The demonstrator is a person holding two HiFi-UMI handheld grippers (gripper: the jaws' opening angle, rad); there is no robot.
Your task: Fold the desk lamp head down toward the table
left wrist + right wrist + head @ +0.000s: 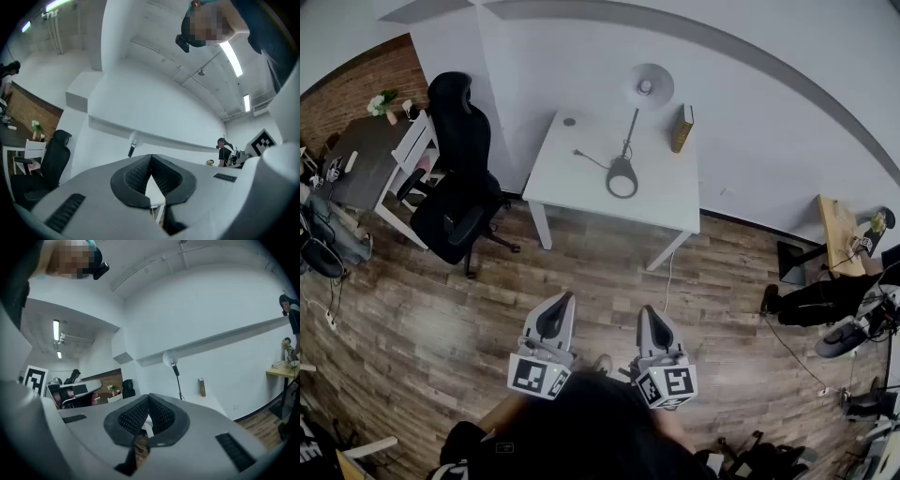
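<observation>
So the biggest thing here is the wood-plank floor (441, 309), with a plain white wall (750, 112) running along the far side. Pushed up against that wall is a white table (572, 192), and a black office chair (459, 178) sits just beside its left end. The desk lamp (628, 141) is on the table, roughly in the middle: its round base (622, 178) is flat on the top, the thin stem goes up from it, and the pale lamp head (649, 87) is raised high, up by the wall, not folded down at all. A dark cord runs off from the base toward the left. Both grippers are out over the floor, well apart from the table, side by side and pointing toward it. The left gripper (566, 298) has its pads pressed together with nothing between them, and its own view shows the lamp (133, 143) past its jaws. Same deal with the right gripper (645, 311): pads closed on each other, holding nothing. Smallest thing is a yellowish book (682, 128) standing upright on the table near the lamp's right.
</observation>
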